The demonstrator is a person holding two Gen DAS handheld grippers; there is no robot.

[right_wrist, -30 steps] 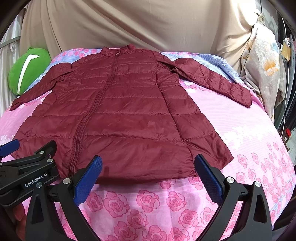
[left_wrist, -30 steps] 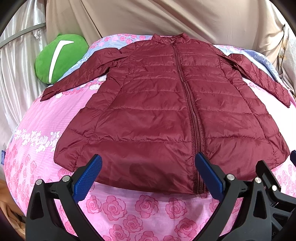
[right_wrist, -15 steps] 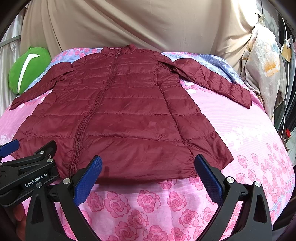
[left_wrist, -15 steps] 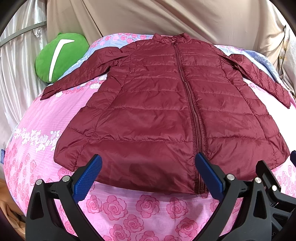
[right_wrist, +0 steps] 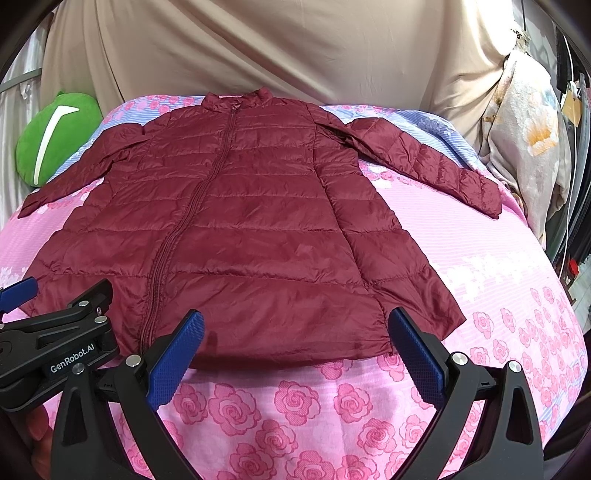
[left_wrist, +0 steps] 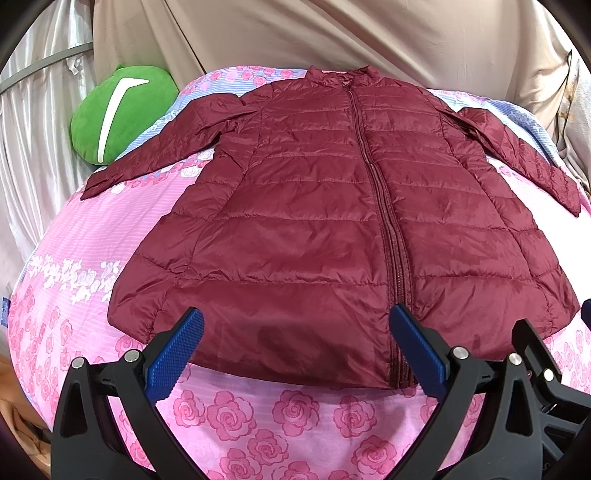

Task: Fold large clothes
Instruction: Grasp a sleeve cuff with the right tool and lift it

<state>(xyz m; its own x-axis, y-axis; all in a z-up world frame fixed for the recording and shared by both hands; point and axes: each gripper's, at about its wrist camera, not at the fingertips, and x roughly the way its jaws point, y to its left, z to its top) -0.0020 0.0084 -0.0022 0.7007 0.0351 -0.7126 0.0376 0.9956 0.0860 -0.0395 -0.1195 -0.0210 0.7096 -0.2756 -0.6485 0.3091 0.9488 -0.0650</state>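
Observation:
A dark red quilted jacket (left_wrist: 332, 221) lies flat and zipped on the pink rose-print bed sheet (left_wrist: 288, 417), collar far, hem near, both sleeves spread outward. It also shows in the right wrist view (right_wrist: 240, 229). My left gripper (left_wrist: 295, 350) is open and empty, hovering just before the hem left of the zipper. My right gripper (right_wrist: 295, 350) is open and empty, just before the hem's right half. The left gripper's body (right_wrist: 55, 347) shows at the lower left of the right wrist view.
A green plush cushion (left_wrist: 122, 110) lies at the bed's far left by the left sleeve. A beige curtain (left_wrist: 332, 33) hangs behind the bed. A floral cloth (right_wrist: 528, 147) hangs at the right of the bed. The sheet (right_wrist: 480, 240) lies bare right of the jacket.

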